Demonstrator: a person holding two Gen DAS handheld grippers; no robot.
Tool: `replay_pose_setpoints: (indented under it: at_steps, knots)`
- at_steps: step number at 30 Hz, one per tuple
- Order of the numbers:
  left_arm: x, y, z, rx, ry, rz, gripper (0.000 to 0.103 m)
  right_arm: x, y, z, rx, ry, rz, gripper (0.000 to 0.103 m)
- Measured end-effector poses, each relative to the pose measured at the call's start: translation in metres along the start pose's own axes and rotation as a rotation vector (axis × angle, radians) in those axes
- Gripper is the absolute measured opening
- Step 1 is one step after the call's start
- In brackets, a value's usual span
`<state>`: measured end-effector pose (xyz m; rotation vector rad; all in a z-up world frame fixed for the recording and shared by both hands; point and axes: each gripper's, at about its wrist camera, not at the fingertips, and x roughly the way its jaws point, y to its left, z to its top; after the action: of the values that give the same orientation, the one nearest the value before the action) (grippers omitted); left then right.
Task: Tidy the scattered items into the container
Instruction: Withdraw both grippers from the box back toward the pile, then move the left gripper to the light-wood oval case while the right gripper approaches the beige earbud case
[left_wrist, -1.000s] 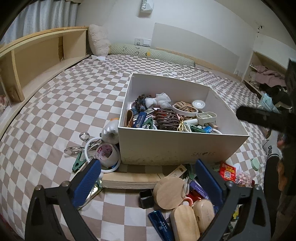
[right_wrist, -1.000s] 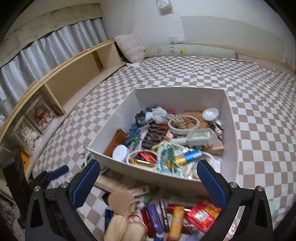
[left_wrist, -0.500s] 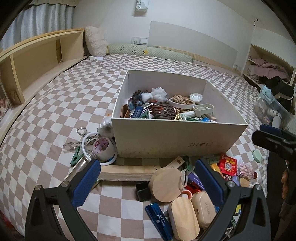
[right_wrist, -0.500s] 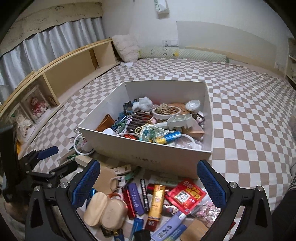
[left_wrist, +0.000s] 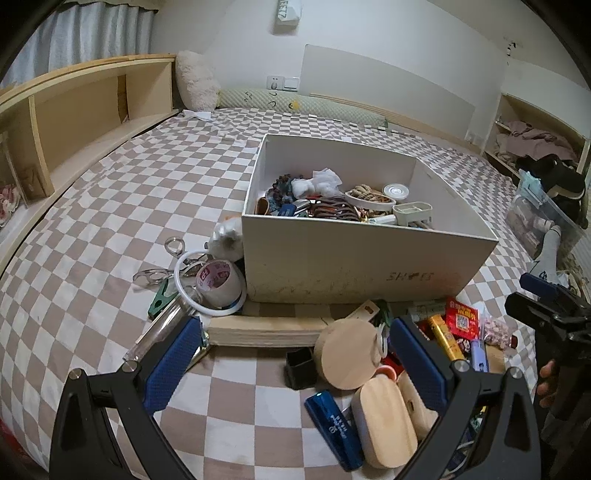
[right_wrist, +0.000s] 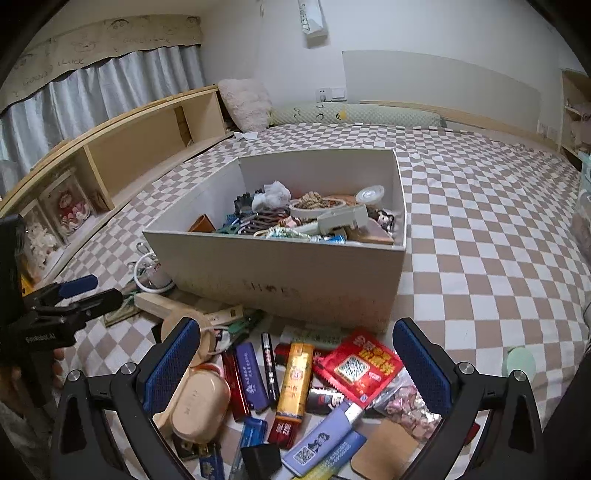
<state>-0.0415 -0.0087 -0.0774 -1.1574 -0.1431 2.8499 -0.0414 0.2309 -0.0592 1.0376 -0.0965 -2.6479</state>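
**Box half full, clutter heaped at its near wall**

While both grippers hover low over the checkered bed (left_wrist: 110, 206), the white box (left_wrist: 354, 266) sits in the middle of it, already loaded with a jumble of small things. Against the box's near wall lies a wooden block (left_wrist: 266, 330), and at its left corner a roll of tape (left_wrist: 218, 280) leans inside a white ring, with scissors (left_wrist: 159, 271) just beside.

The left gripper (left_wrist: 295, 363) has its jaws released and spread wide, holding nothing; between them lie a round wooden disc (left_wrist: 347, 352), a black cube (left_wrist: 300, 367) and a blue harmonica (left_wrist: 332, 424).

The right gripper (right_wrist: 295, 363) likewise has its jaws spread and bare. Under it lies the main heap: a red packet (right_wrist: 360, 369), a yellow lighter (right_wrist: 293, 384), a purple case (right_wrist: 251, 374) and a beige oval case (right_wrist: 199, 406), all close together in front of the box. A pale green disc (right_wrist: 519, 363) lies apart on the right.
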Motion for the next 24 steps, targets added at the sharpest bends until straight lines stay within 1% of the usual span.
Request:
replay_pose_setpoints:
  at_steps: [3,6,9,11,14,18,24]
  knots:
    - [-0.001,0.000,-0.005,0.017,0.001,-0.006,0.103,0.003,-0.003,-0.007,0.009,0.010,0.007,0.103]
    - [0.001,-0.001,-0.010,0.035,0.019,0.011,0.103,0.008,-0.004,-0.013,0.017,0.029,0.009,0.103]
    - [0.003,-0.004,-0.015,0.041,0.030,0.002,0.103,0.011,-0.008,-0.020,0.035,0.034,0.016,0.103]
    - [0.005,-0.007,-0.018,0.047,0.041,0.002,0.103,0.015,-0.013,-0.026,0.061,0.042,0.048,0.103]
    - [0.008,-0.013,-0.023,0.068,0.053,0.007,0.103,0.020,-0.015,-0.034,0.086,0.076,0.082,0.103]
    - [0.008,-0.022,-0.031,0.100,0.069,0.002,0.103,0.024,-0.014,-0.038,0.071,0.092,0.072,0.103]
    - [0.008,-0.035,-0.045,0.138,0.104,-0.028,0.103,0.032,-0.013,-0.041,0.072,0.107,0.063,0.103]
